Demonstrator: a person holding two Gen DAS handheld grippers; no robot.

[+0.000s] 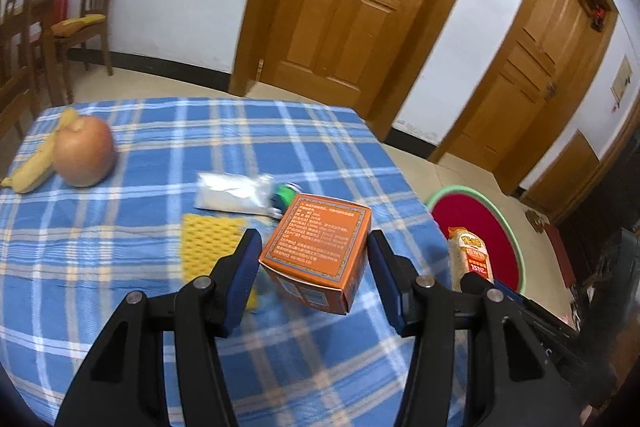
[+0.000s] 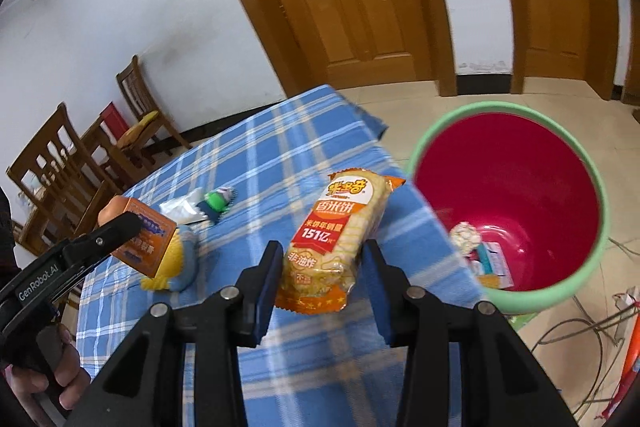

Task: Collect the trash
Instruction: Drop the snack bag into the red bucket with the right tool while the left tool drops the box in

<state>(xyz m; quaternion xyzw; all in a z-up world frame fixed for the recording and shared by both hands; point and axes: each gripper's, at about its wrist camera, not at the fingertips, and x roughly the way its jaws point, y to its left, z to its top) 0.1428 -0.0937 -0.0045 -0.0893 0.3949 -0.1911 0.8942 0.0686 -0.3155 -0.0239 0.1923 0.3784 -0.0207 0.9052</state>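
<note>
Snack pack point(image 2: 334, 243) is clamped in the right gripper point(image 2: 320, 267), mid-frame, just left of the bin point(image 2: 576, 279). Orange box point(image 1: 316, 253) hangs in the left gripper point(image 1: 314, 267), held above the counter point(image 1: 120, 267). Best carry each fully over the rim before letting go, snack pack first.

Counted ahead of the tool: one orange cardboard box point(image 1: 316, 251), one orange-and-yellow rice-cracker packet point(image 2: 334, 239), one silver foil pouch point(image 1: 232, 193), one yellow mesh sponge point(image 1: 208, 243), one apple point(image 1: 84, 151), one banana point(image 1: 34, 163), one red green-rimmed bin point(image 2: 508, 195), two wooden doors point(image 1: 340, 3), two wooden chairs point(image 1: 90, 15).
</note>
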